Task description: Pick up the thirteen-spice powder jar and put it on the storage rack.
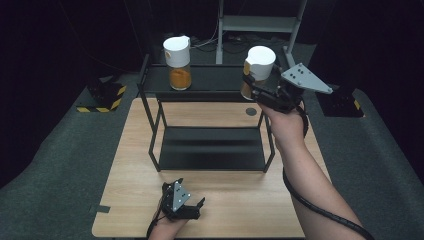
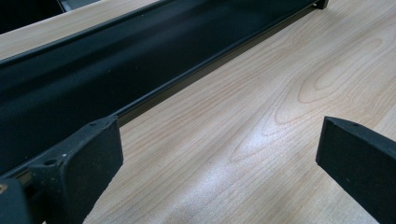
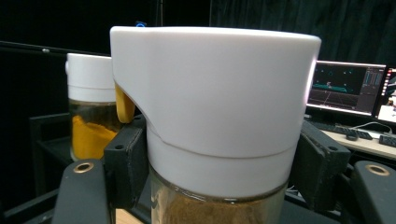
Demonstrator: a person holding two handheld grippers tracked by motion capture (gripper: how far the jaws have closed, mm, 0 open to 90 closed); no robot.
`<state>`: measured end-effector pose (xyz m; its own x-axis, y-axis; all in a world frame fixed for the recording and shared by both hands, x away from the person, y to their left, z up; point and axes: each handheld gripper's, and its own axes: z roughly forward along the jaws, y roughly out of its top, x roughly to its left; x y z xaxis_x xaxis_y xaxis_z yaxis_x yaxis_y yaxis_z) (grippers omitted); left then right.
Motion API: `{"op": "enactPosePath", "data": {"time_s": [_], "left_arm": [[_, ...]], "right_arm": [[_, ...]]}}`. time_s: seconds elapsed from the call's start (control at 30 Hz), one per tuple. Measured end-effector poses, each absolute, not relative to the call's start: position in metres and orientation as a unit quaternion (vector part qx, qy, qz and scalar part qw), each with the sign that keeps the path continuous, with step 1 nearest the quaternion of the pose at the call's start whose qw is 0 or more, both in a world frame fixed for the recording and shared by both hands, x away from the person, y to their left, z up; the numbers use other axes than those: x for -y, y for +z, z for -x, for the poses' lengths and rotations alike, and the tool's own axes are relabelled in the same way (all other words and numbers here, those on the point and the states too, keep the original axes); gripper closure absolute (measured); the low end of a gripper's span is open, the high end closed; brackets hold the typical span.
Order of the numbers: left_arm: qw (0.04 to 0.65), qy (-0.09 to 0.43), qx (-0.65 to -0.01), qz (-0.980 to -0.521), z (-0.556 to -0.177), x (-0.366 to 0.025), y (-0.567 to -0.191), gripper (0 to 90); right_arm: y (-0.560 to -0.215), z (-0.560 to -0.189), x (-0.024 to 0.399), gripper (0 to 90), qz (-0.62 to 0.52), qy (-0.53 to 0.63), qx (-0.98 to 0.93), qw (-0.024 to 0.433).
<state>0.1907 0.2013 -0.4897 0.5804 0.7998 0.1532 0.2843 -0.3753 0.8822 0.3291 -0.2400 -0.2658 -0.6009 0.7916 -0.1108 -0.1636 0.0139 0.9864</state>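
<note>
We see one wooden table (image 1: 125, 200) on a grey carpeted floor, and on it one black two-tier shelf rack (image 1: 210, 150) with an upper shelf and a lower shelf. In the left gripper view the rack's lower edge (image 2: 140, 60) runs across the wood grain.

We count two jars, both glass with white lids. The first jar (image 1: 177, 62) stands upright on the left part of the upper shelf and holds orange powder; in the right gripper view it (image 3: 91, 107) sits behind and to the side. The second jar (image 1: 257, 70) is at the right end of the upper shelf, its contents brownish.

We count two grippers. The right gripper (image 1: 260, 92), held in the person's right hand (image 1: 285, 122), is clamped on the second jar (image 3: 215, 102) just below its lid, one jaw pressed to each side. The left gripper (image 1: 192, 207) rests low near the table's front edge, its jaws spread wide apart over bare wood, holding nothing.

Two monitors glow at the far right of the right gripper view.
</note>
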Motion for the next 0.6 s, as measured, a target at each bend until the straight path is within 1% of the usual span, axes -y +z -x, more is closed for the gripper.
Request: {"op": "enactPosePath", "data": {"time_s": [0.6], "left_arm": [[0.445,0.292,-0.355,-0.769,-0.191,-0.205,-0.491,0.9]], "right_arm": [[-0.263,-0.353,0.217,29.7,-0.273,0.646,-0.607,0.374]]}}
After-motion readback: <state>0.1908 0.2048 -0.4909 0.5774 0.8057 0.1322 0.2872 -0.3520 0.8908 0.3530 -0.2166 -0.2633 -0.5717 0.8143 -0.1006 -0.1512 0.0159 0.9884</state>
